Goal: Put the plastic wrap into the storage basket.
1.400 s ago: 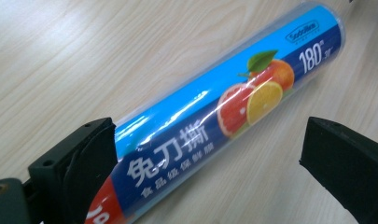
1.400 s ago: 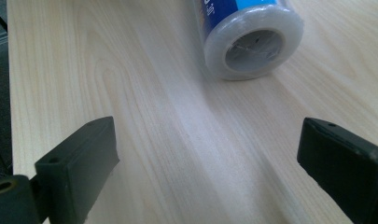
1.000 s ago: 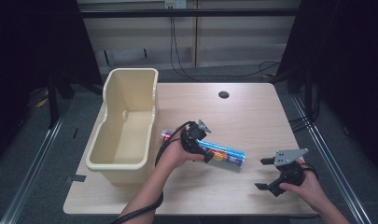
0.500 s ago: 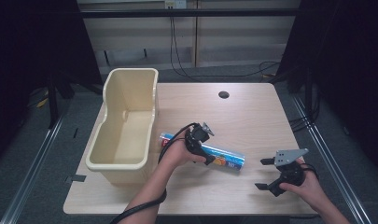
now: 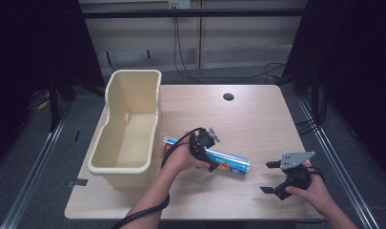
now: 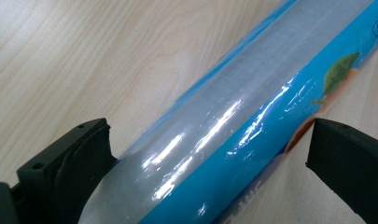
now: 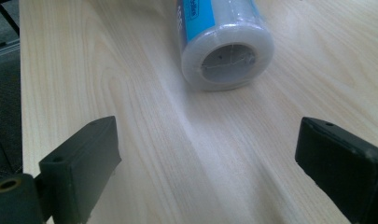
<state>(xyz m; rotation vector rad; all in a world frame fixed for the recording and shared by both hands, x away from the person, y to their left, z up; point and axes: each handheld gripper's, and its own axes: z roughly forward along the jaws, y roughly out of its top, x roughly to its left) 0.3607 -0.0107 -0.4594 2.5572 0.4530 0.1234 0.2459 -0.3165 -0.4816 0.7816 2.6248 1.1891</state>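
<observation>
A roll of cling film [image 5: 231, 162] in a blue printed wrapper lies on its side on the wooden table [image 5: 257, 119], slanting from near the bin toward the right. My left gripper [image 5: 210, 151] is lowered over its middle, open. In the left gripper view the roll [image 6: 233, 93] fills the gap of that gripper [image 6: 207, 149], with a black jaw on each side. My right gripper [image 5: 265, 177] is open near the front right, its jaws pointing left at the roll's end. In the right gripper view, the roll's end [image 7: 226, 46] with its hollow core lies ahead of that gripper [image 7: 205, 149].
A tall cream plastic bin [image 5: 133, 74] stands at the table's left side, close to the roll's left end. A round cable hole [image 5: 228, 97] sits at the back of the table. Dark floor and cables surround the table.
My left gripper has shifted slightly right along the roll and settled lower over it. The roll and my right gripper have stayed in place.
</observation>
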